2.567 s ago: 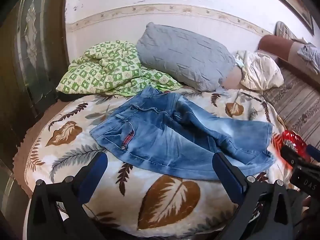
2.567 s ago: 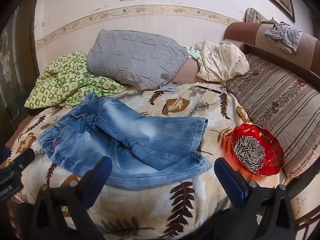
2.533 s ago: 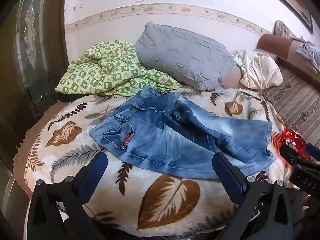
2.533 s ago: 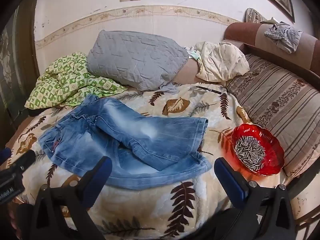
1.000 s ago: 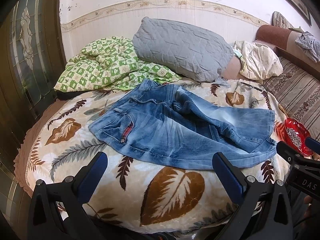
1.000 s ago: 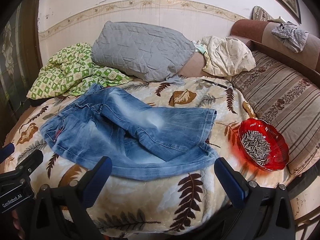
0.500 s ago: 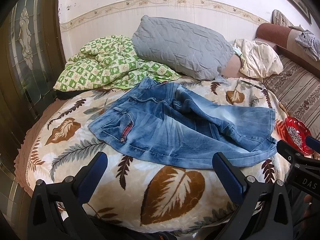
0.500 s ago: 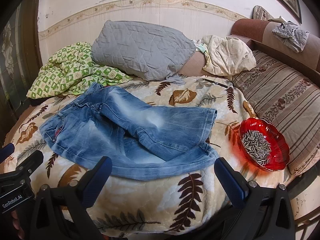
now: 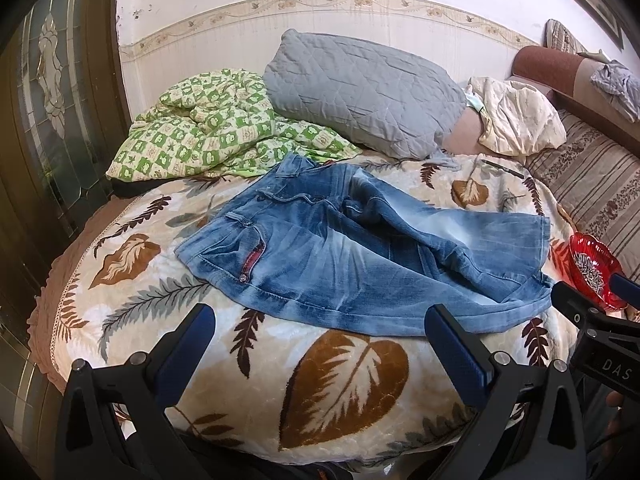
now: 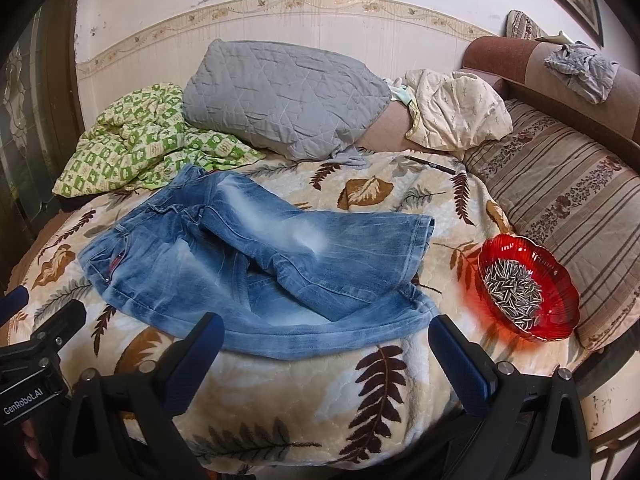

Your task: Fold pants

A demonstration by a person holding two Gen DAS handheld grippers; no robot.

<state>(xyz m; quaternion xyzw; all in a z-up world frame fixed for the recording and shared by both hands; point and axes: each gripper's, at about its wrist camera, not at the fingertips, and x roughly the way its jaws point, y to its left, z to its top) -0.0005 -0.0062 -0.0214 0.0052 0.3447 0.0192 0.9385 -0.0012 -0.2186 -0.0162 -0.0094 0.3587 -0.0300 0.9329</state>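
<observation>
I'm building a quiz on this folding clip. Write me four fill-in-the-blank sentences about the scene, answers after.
1. The jeans lie on a blanket printed with ____.
2. The red bowl holds sunflower ____.
3. Both the left gripper and the right gripper stand ____.
4. The pillow behind the jeans is ____ in colour.

Answers: leaves; seeds; open; grey
</observation>
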